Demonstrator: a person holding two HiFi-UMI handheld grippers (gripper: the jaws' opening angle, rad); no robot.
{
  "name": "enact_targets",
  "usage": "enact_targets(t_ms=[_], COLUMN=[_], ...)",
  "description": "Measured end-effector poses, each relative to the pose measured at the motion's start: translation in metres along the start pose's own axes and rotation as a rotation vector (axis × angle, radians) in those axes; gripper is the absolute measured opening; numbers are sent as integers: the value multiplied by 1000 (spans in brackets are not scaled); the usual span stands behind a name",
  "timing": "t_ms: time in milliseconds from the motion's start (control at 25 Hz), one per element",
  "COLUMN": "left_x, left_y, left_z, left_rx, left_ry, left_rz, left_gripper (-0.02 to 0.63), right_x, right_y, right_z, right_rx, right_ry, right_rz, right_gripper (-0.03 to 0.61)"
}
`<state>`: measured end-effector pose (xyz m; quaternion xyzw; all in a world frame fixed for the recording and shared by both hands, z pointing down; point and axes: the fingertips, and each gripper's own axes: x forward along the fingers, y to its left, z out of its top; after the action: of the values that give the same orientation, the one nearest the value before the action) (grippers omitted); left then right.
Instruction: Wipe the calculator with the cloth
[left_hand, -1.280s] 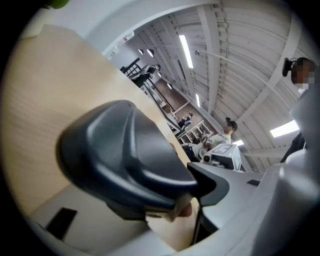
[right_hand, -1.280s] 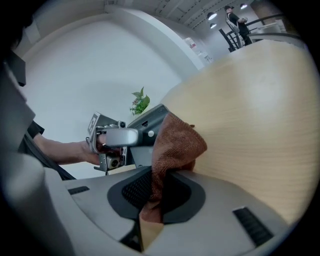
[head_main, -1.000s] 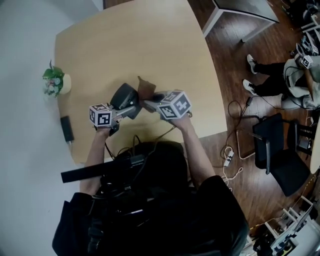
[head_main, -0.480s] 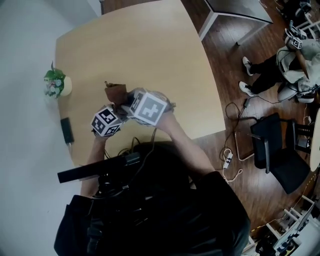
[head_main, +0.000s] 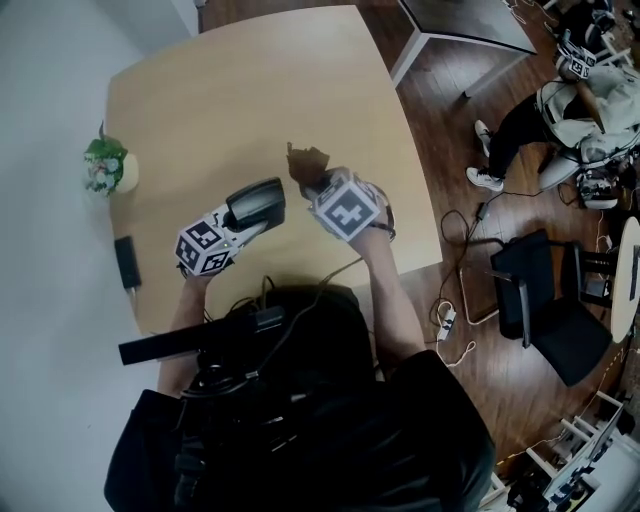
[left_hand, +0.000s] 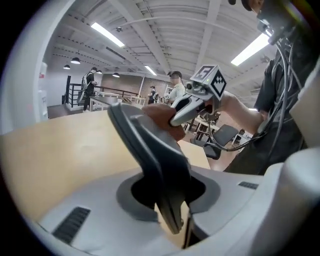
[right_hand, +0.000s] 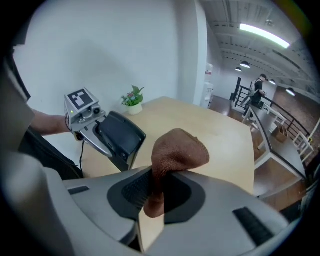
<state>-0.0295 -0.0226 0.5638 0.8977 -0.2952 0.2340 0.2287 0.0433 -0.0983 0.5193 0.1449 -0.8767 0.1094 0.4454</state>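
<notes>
- clamps the calculator (head_main: 256, 202) by one end in the left gripper (head_main: 240, 225), jaws drawn narrower than a second ago, tilted and clear of the table (head_main: 250, 90).
- pinches the brown cloth (head_main: 306, 160) in the right gripper (head_main: 315, 182), jaws closed on it, a bunched fold poking out ahead.
- hangs just right of the calculator now, apart from it, not draped over it as half a second ago.
- reads as one swipe done; likely needs another pass over the keys.

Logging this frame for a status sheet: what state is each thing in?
calculator: held off the table, tilted.
cloth: bunched, held off the table.
left gripper: shut on the calculator.
right gripper: shut on the cloth.
potted plant: upright on the table.
</notes>
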Motion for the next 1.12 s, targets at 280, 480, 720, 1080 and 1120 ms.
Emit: enact_targets(t_ms=[280,480,720,1080,1120], left_x=[8,6,-12,-16,-15], left_y=[2,-6,2,7,9], left_z=[-5,2,6,-1,-4], left_rx=[116,169,142,105,110], left_ry=[84,96,27,1,10], left_rz=[43,80,119,112,113], left_gripper=[89,86,86,84,84], right_x=[-21,0,2,-11,-16], right_y=[112,140,84,18,35], right_z=[93,92,65,10,28], right_rx=[-87,-199,-79,80,59], right_ry=[-255,-175,-146,-87,-134], right_rz=[308,308,207,31,68], right_gripper=[52,54,52,51,52])
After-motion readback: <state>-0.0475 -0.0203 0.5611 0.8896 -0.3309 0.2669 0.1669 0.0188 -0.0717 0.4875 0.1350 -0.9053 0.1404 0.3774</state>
